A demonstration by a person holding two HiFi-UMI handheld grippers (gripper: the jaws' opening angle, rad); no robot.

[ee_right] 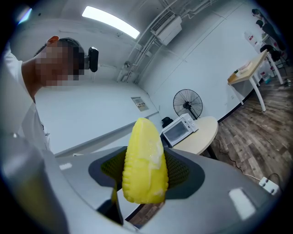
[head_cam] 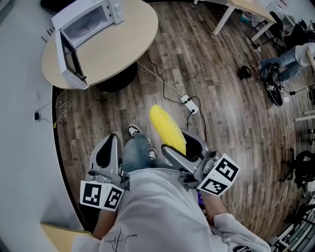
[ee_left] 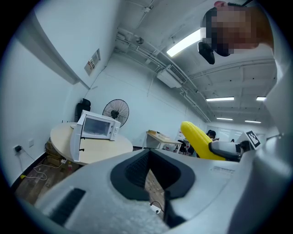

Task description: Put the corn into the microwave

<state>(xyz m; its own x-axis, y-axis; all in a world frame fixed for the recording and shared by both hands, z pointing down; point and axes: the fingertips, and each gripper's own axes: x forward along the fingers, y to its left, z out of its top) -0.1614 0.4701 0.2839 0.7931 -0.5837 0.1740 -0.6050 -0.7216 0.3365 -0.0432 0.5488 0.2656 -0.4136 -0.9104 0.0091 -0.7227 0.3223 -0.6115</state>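
A yellow corn cob (head_cam: 167, 129) sticks forward and up out of my right gripper (head_cam: 183, 145), which is shut on its base. In the right gripper view the corn (ee_right: 144, 160) fills the gap between the jaws of that gripper (ee_right: 144, 171). The white microwave (head_cam: 88, 19) stands on a round beige table (head_cam: 123, 44) far ahead to the left, with its door (head_cam: 69, 59) swung open. My left gripper (head_cam: 109, 152) is held low by my body, shut with nothing in it. From the left gripper view (ee_left: 151, 176) I see the microwave (ee_left: 98, 126) and the corn (ee_left: 197, 137).
A white power strip (head_cam: 189, 102) with cables lies on the wood floor between me and the table. A curved white wall (head_cam: 24, 123) runs along the left. A desk (head_cam: 231, 10) and a seated person (head_cam: 290, 61) are at the far right. A fan (ee_right: 187, 103) stands behind the microwave.
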